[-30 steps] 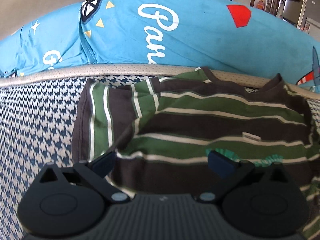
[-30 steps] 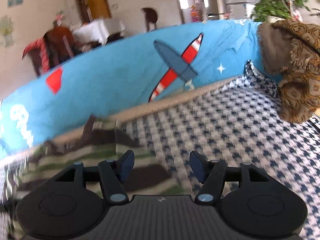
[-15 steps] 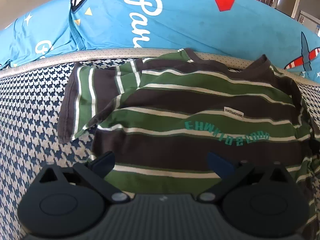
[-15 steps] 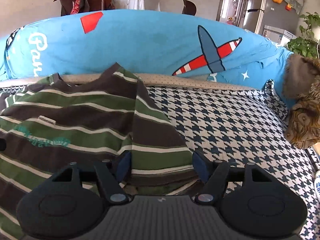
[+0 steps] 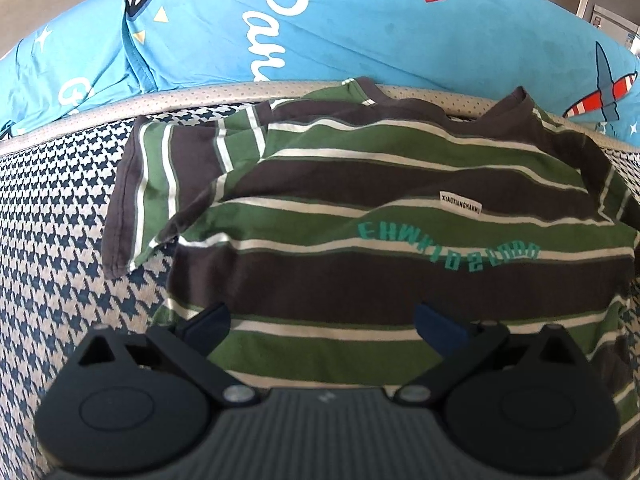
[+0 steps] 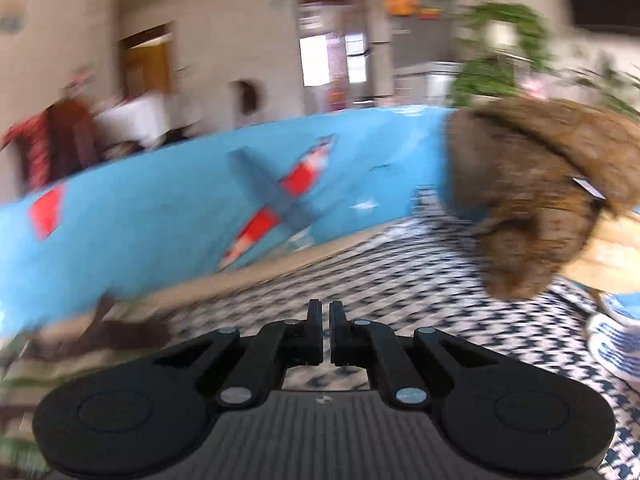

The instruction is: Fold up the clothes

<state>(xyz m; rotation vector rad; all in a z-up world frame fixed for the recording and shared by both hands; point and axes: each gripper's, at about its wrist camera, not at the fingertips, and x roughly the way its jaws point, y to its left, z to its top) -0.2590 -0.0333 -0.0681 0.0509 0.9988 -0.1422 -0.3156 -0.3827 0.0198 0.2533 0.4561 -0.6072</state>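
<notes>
1. T-shirt (image 5: 360,216) lies flat on the patterned mattress (image 5: 52,280), collar toward the far edge.
2. Quilt (image 5: 360,28) bunched behind the shirt, along the mattress's far edge.
3. Left gripper (image 5: 322,320) over the shirt's near hem.
4. Blanket heap (image 6: 532,200) right of the quilt.
5. Right gripper (image 6: 325,332) over bare mattress, shirt to its left.

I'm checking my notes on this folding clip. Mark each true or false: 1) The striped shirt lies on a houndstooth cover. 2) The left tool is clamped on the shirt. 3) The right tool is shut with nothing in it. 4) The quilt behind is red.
1) True: the striped shirt lies on the houndstooth cover.
2) False: the left tool is open over the hem.
3) True: the right tool is shut, empty.
4) False: the quilt is blue.
</notes>
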